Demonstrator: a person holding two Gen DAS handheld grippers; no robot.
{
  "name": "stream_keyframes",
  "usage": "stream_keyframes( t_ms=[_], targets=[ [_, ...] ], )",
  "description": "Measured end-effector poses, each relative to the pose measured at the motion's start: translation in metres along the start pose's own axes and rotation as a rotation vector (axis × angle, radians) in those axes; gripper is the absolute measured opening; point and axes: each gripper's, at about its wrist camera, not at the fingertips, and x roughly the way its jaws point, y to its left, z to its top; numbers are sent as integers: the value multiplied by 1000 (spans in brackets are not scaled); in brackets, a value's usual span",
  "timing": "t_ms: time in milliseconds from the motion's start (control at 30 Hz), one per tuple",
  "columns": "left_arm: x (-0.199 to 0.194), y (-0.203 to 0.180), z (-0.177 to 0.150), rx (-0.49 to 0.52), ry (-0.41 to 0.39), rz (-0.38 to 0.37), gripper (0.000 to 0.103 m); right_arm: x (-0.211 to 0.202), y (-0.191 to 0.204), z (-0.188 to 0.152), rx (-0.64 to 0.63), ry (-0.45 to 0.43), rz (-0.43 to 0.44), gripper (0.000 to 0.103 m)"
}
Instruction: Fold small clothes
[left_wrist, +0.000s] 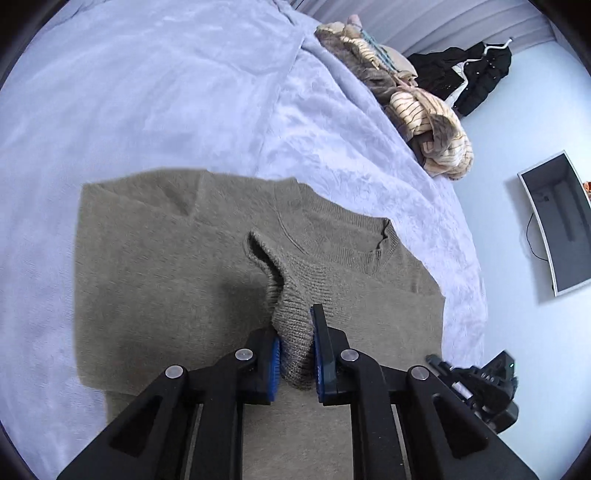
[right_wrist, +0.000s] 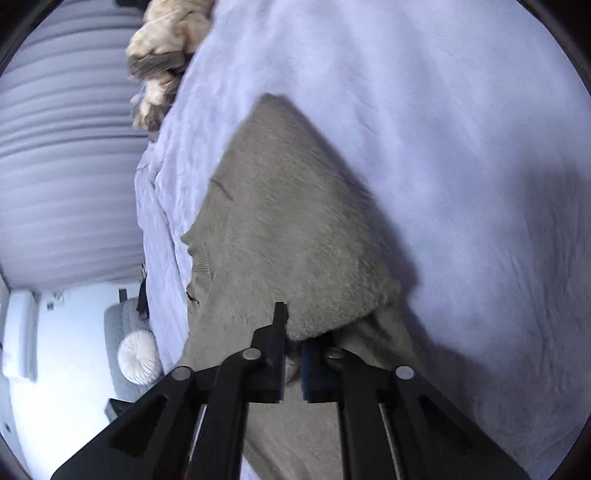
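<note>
Sweater (left_wrist: 166, 288) near bed edge | left fingers (left_wrist: 295, 354) pinch cuff (left_wrist: 291, 314) | right fingers (right_wrist: 293, 354) clamp its fabric

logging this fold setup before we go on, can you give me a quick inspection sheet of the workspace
surface: bed under a pale lilac plush blanket, wrinkled along its edge.
job's things: olive-grey knit sweater lying flat on the blanket, ribbed collar toward the bed edge; its ribbed cuff is lifted.
clutter: pile of striped beige clothes on the bed edge; black garment on a hanger on the floor.
grippers: left gripper shut on the cuff; right gripper shut on a sweater fold.
cables: thin black cable by a leaning mirror.
surroundings: curtain, white round cushion, pale floor.
</note>
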Motion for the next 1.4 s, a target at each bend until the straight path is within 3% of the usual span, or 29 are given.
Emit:
stream_keyframes(
  t_ms=[133, 200, 333, 433, 500, 533, 667, 800, 867, 933, 967, 1067, 1167, 1200, 1233, 1300, 1400],
  targets=[
    [7, 25, -11, -9, 31, 71, 15, -12, 14, 14, -152, 21, -30, 7],
    [17, 39, -19, -8, 59, 132, 15, -9, 6, 16, -179, 57, -91, 7],
    [16, 54, -29, -33, 54, 139, 15, -1, -10, 10, -199, 123, -153, 8],
    [8, 50, -29, -6, 47, 201, 16, -6, -14, 8, -198, 151, -156, 26],
    [4, 47, -29, 21, 46, 234, 16, -17, -5, 4, -250, 164, -167, 54],
    [2, 45, -29, 24, 44, 240, 16, -24, 3, 3, -292, 153, -176, 56],
    [-5, 39, -27, 30, 21, 254, 16, -52, 24, 8, -434, 37, -215, 56],
    [-4, 24, -25, 76, 1, 246, 16, -37, 9, 49, -325, 28, -224, 56],
    [1, 19, -25, 86, 9, 241, 16, -22, -3, 65, -255, 71, -209, 56],
    [8, 16, -25, 102, 22, 262, 16, 0, -7, 68, -218, 138, -179, 34],
    [12, 14, -26, 115, 29, 284, 16, 3, -2, 68, -245, 156, -183, 15],
    [25, 12, -30, 167, 50, 347, 16, -7, 26, 58, -401, 146, -176, 13],
    [32, 14, -31, 185, 50, 354, 19, -11, 37, 55, -507, 136, -259, 13],
    [34, 15, -31, 186, 51, 370, 23, -6, 33, 56, -520, 142, -307, 13],
    [36, 16, -30, 185, 48, 394, 36, -2, 28, 58, -523, 147, -349, 14],
    [33, 19, -29, 177, 34, 438, 50, 4, 15, 61, -494, 152, -379, 15],
    [27, 23, -31, 170, 39, 424, 50, -6, 11, 58, -444, 110, -379, 23]
  ],
)
